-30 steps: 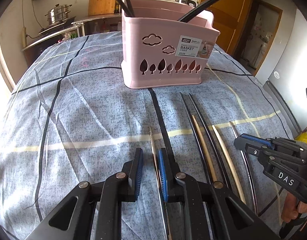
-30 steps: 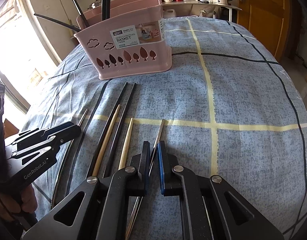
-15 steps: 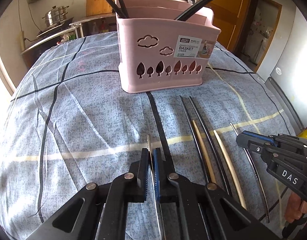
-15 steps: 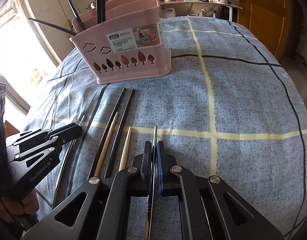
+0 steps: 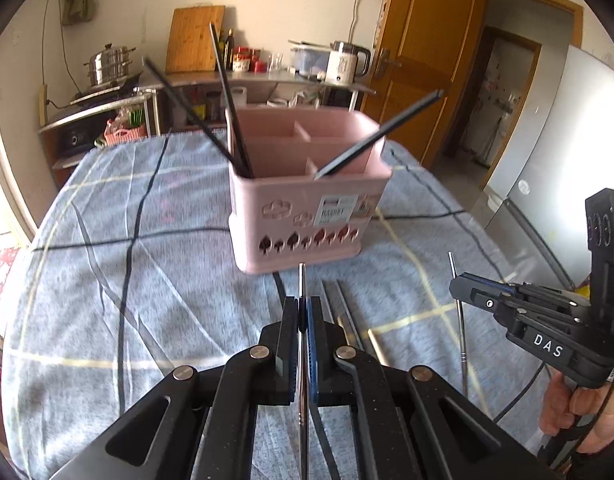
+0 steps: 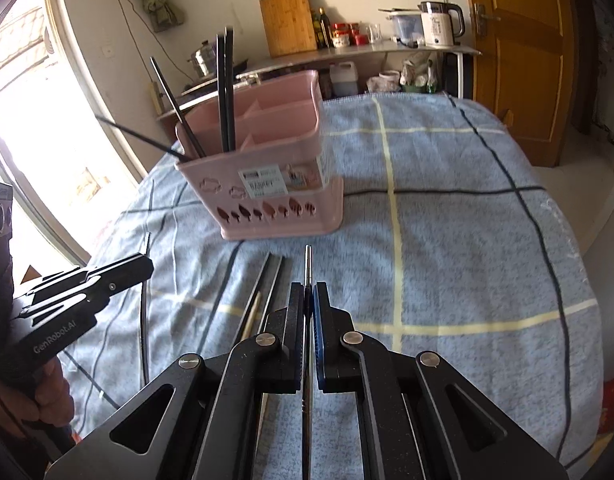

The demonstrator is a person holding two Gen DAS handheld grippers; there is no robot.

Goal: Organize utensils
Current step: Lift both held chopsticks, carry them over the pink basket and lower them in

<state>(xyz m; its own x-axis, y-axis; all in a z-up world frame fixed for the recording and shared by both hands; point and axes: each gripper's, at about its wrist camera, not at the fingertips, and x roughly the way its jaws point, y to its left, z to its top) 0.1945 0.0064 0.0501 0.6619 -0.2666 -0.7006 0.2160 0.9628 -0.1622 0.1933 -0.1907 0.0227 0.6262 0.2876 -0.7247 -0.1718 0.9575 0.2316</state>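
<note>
- Left gripper (image 5: 303, 322) is clamped on a metal chopstick (image 5: 302, 280), held clear of the cloth (image 5: 107, 280).
- Right gripper (image 6: 309, 308) likewise pinches a second metal chopstick (image 6: 307, 264), tip toward the basket (image 6: 267, 184).
- Done: several black chopsticks (image 6: 225, 92) already stand in the basket.
- Left: these two to drop in, then the black pair (image 6: 269, 280) and wooden one (image 6: 253, 314) lying on the cloth.
</note>
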